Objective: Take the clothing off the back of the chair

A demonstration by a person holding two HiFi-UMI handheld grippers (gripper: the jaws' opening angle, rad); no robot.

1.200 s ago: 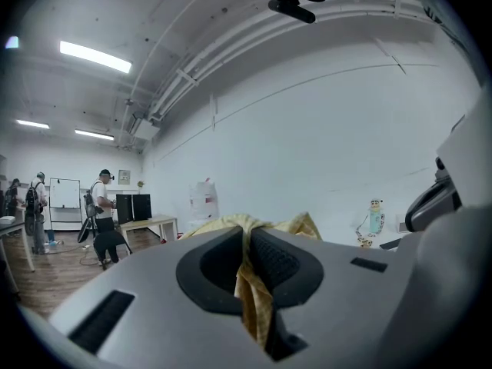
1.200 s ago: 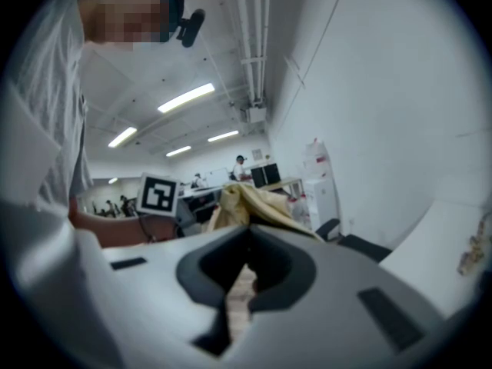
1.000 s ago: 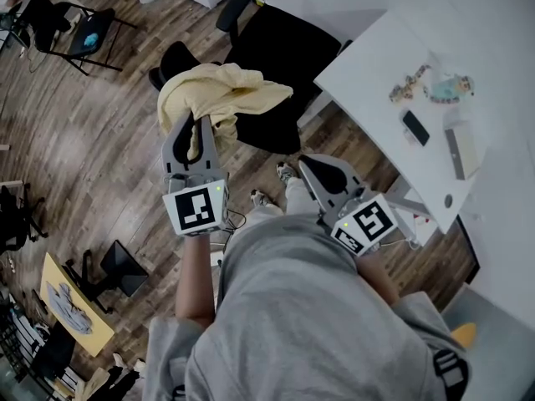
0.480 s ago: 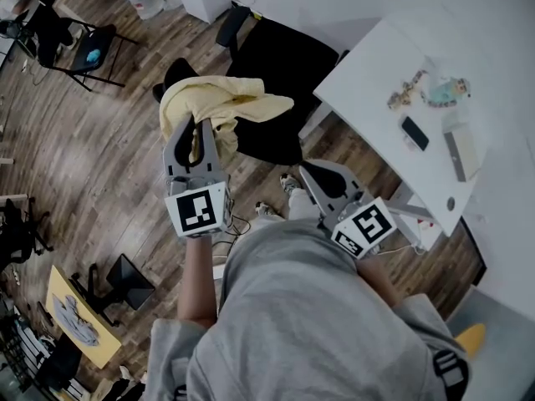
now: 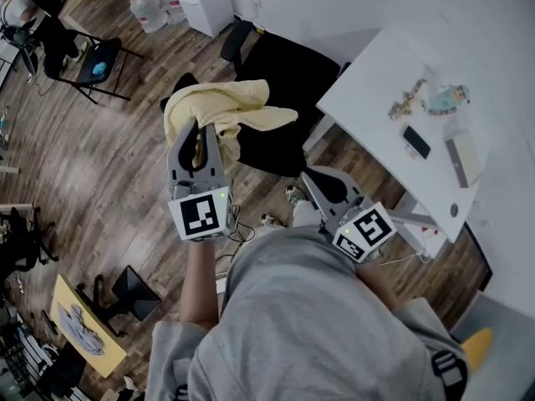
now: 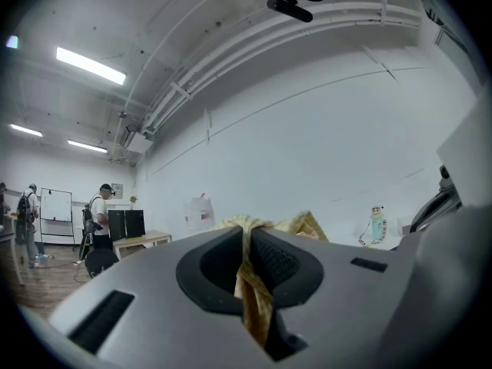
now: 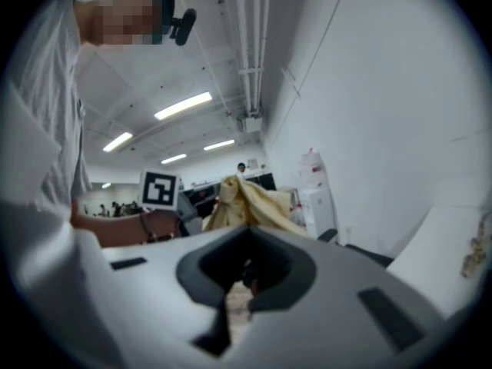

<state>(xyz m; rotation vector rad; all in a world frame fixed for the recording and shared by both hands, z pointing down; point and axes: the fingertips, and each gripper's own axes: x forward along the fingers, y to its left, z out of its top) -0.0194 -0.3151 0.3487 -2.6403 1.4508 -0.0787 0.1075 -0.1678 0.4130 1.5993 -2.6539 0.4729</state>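
The left gripper (image 5: 199,129) is clamping a fold of the yellow clothing (image 5: 226,107), which is bunching up over the left edge of the black chair (image 5: 288,61) in the head view. The right gripper (image 5: 323,180) is hovering on the chair's near side, jaws pressed together on nothing, clear of the cloth.

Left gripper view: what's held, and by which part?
The left gripper is shut on the yellow garment, pinching a bunched fold of its fabric. The right gripper is shut, holding nothing.
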